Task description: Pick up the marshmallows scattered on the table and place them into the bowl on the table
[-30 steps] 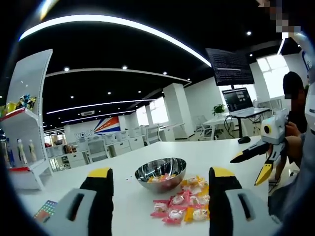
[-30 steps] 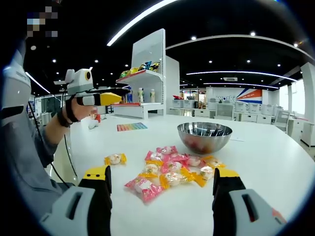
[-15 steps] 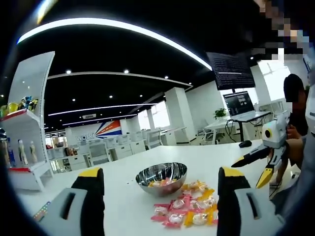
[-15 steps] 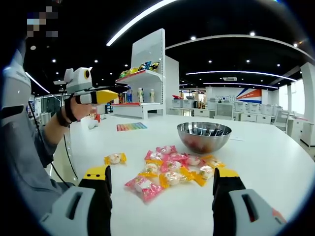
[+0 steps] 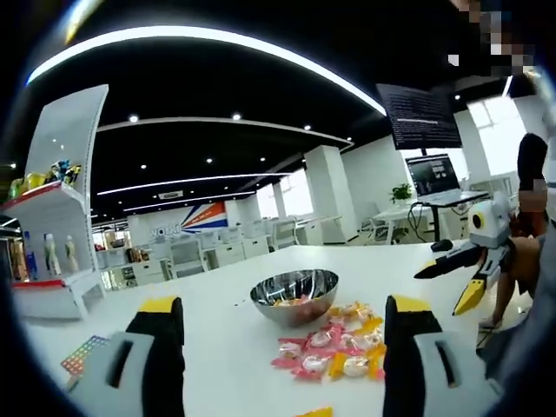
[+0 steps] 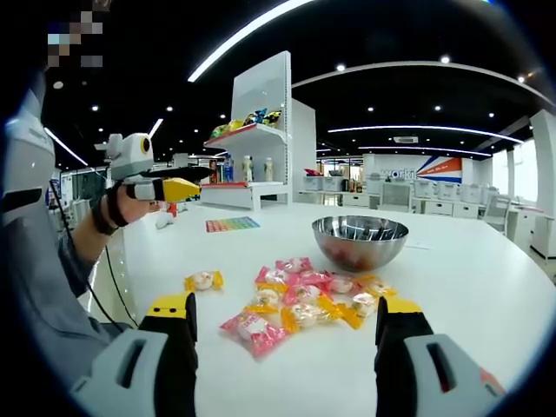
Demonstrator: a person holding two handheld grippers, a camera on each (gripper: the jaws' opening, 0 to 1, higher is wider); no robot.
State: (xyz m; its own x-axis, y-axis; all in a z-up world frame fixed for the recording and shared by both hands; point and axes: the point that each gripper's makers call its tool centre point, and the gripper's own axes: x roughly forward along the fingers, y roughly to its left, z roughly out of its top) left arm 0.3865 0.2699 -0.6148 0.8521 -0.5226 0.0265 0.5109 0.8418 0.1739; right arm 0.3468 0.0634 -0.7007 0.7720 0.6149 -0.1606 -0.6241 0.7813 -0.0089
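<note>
- We see the left gripper held above the white table, jaws wide, gripping nothing.
- Right gripper: jaws wide apart too, nothing between them.
- Wrapped marshmallows lie in a loose cluster on the table just in front of the steel bowl; one yellow-wrapped one sits apart.
- Bowl already holds a few pieces.
</note>
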